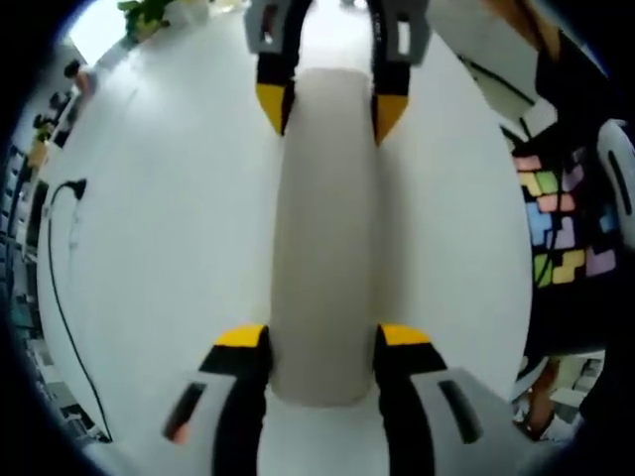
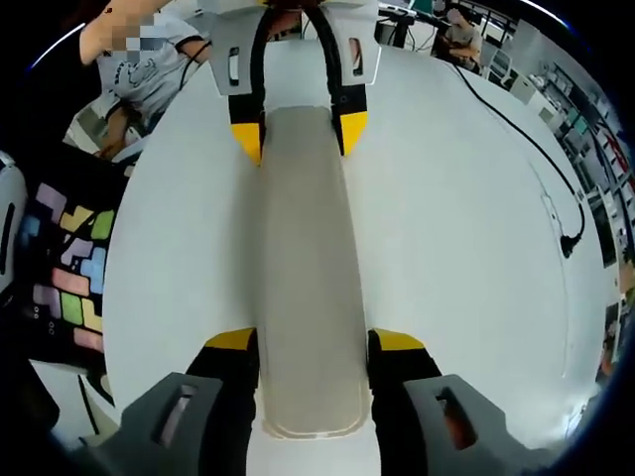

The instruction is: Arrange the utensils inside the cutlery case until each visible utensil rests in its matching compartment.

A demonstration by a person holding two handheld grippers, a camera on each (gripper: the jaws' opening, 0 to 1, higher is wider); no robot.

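Observation:
A long beige cutlery case [image 1: 325,228] with rounded ends lies on the white table [image 1: 169,228]; its lid is on and nothing inside shows. My left gripper [image 1: 322,337] has its yellow-tipped jaws pressed against both sides of the case's near end. The right gripper [image 1: 330,107] faces it and clamps the far end. In the right gripper view the same case [image 2: 303,258] runs from my right gripper [image 2: 314,340] up to the left gripper [image 2: 298,134]. Each gripper holds one end.
A black cable [image 1: 55,258] with a plug [image 2: 569,243] trails over the table's edge. A person in block-patterned clothing [image 1: 561,223] stands close to the table, and another person [image 2: 149,59] sits beyond it. A green plant [image 1: 149,12] is at the far rim.

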